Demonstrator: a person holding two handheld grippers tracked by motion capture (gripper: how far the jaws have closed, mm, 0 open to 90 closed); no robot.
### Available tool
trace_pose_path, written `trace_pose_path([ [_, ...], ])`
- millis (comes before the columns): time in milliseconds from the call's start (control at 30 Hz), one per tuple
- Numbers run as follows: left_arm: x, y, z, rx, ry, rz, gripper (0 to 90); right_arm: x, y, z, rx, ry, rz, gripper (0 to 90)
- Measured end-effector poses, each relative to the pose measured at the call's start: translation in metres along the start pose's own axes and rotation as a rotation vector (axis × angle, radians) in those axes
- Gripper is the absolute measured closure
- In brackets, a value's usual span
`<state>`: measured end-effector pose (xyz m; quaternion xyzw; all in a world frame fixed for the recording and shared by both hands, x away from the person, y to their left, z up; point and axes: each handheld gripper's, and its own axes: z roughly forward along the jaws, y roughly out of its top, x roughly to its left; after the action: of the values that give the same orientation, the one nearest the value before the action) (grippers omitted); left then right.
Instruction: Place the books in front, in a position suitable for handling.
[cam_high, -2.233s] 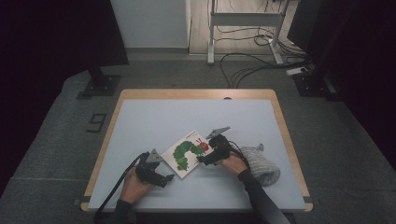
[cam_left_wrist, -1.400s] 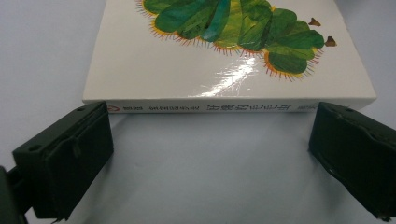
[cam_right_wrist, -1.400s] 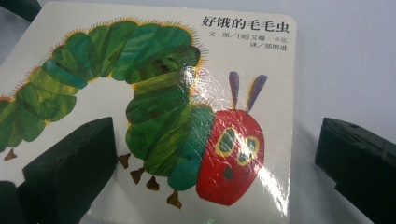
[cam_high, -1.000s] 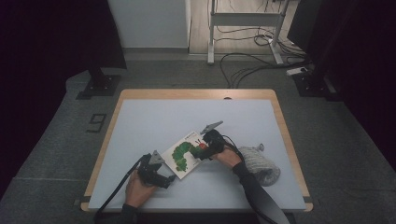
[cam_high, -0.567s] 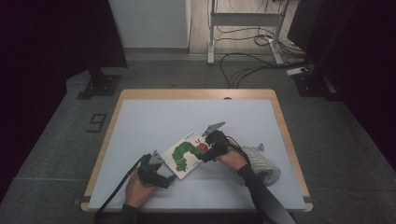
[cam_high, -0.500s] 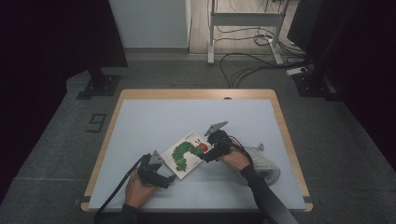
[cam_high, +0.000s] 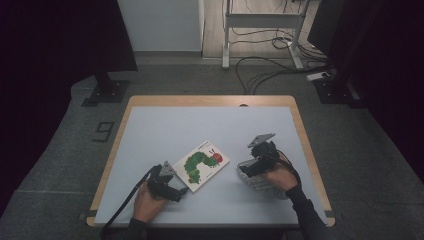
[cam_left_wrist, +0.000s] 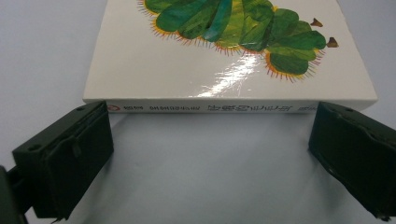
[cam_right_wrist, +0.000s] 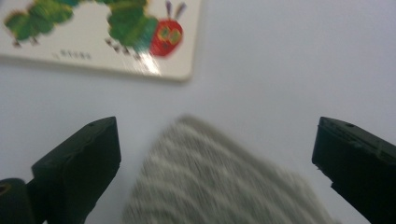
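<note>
A white picture book (cam_high: 202, 165) with a green caterpillar on its cover lies flat on the table (cam_high: 200, 125). My left gripper (cam_high: 179, 189) rests at the book's near corner. In the left gripper view it (cam_left_wrist: 210, 154) stands open, with the book's spine (cam_left_wrist: 224, 108) just ahead between the jaws and untouched. My right gripper (cam_high: 247, 167) hovers to the right of the book over a grey knitted cloth (cam_high: 260, 184). Its jaws (cam_right_wrist: 215, 163) have just been opening and stand wide. The cloth (cam_right_wrist: 219, 182) lies below them, not gripped, and the book (cam_right_wrist: 102, 32) is at upper left.
The table's wooden rim (cam_high: 310, 165) runs close to the right hand. Beyond the far edge are a desk frame (cam_high: 260, 20), floor cables (cam_high: 270, 70) and a dark stand base (cam_high: 105, 92). Bare table surface stretches behind the book.
My right gripper has left the book's right edge, moving right and a little up, and is now over the grey cloth. The left gripper and the book have not moved.
</note>
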<state>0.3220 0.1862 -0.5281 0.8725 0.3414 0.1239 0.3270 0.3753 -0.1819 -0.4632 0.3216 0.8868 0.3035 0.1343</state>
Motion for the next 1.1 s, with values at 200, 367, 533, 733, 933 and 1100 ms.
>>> trace_pose_path([
  [200, 0.0, 0.0, 0.0, 0.0, -0.002, -0.002, 0.0, -0.01, -0.032, -0.02, 0.027, -0.041, 0.056, 0.0],
  [367, 0.0, 0.0, -0.001, -0.002, 0.001, -0.004, 0.0, -0.016, -0.059, -0.022, 0.062, -0.027, 0.101, 0.0],
  [533, 0.004, -0.005, -0.007, 0.007, 0.009, -0.006, 0.0, -0.018, -0.079, -0.01, 0.115, 0.002, 0.151, 3.8],
  [733, 0.015, -0.012, -0.024, -0.014, 0.048, -0.038, 0.0, -0.018, -0.086, -0.009, 0.081, 0.079, 0.195, 29.7],
  [933, 0.028, -0.025, -0.033, -0.013, 0.088, -0.083, 0.0, -0.014, -0.087, -0.014, 0.051, 0.145, 0.183, 58.9],
  [1100, 0.033, -0.031, -0.029, -0.001, 0.098, -0.095, 0.0, -0.012, -0.085, -0.017, 0.042, 0.141, 0.169, 64.3],
])
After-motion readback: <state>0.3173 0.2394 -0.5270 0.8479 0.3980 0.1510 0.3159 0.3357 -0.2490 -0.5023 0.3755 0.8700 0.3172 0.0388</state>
